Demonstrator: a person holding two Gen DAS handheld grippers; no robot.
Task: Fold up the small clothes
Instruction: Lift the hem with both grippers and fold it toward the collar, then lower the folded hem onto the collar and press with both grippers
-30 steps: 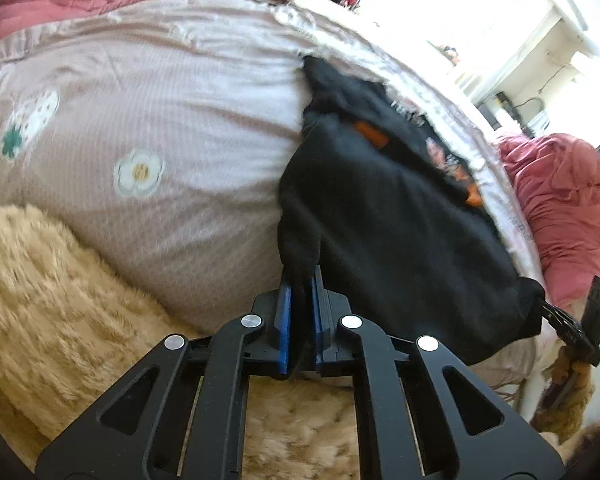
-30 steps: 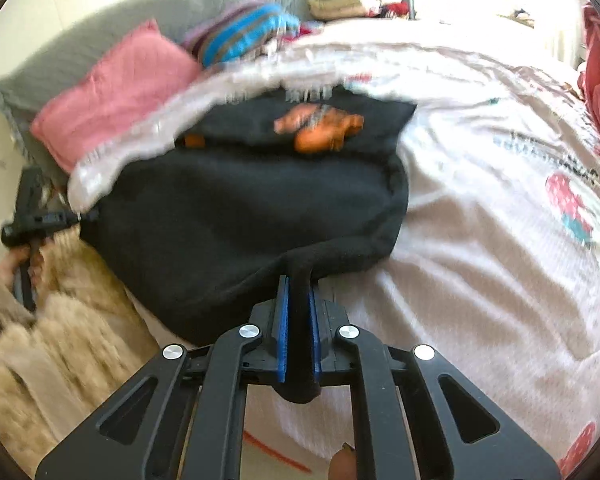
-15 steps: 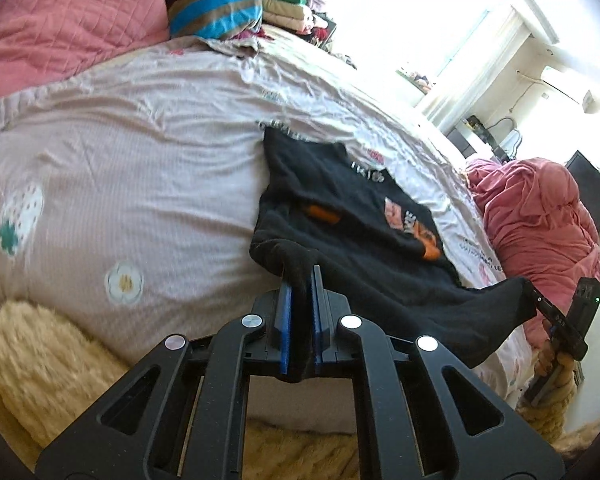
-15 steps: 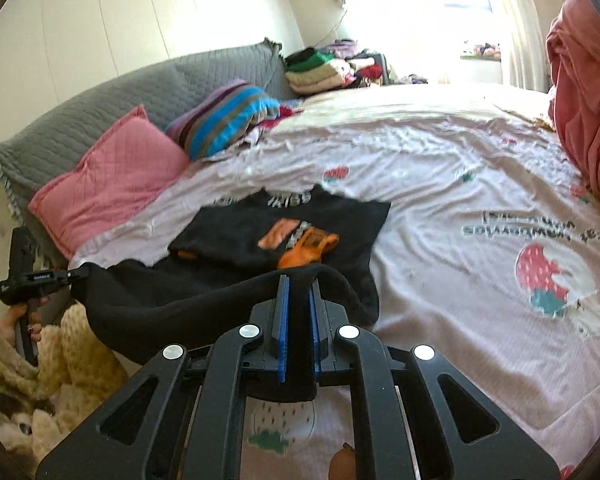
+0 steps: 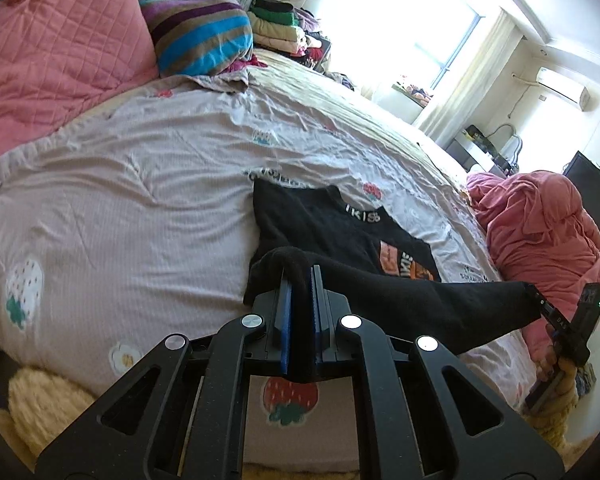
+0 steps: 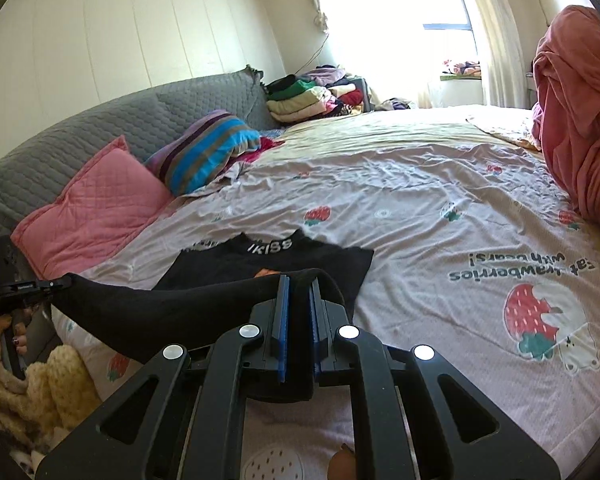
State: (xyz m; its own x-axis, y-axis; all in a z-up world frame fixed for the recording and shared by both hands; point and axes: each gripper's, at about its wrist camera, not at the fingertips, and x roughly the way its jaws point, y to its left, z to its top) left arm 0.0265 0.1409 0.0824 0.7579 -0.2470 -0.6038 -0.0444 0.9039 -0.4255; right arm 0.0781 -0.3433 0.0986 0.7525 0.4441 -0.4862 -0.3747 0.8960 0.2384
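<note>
Both tongs, left (image 5: 300,276) and right (image 6: 298,284), pinch black shirt (image 5: 320,228) beside pink pillow (image 5: 56,60).

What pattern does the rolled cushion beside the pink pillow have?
Stripes of blue, purple and tan on the rolled cushion, clearest in the left wrist view.

The black shirt (image 5: 324,232)'s orange print is partly hidden behind its own lifted hem in both views. The window (image 5: 420,36) is blown out to white glare. The folded clothes pile (image 6: 308,98) is too small to sort. The pink pillow (image 5: 52,52) runs past the left wrist view's edge.
</note>
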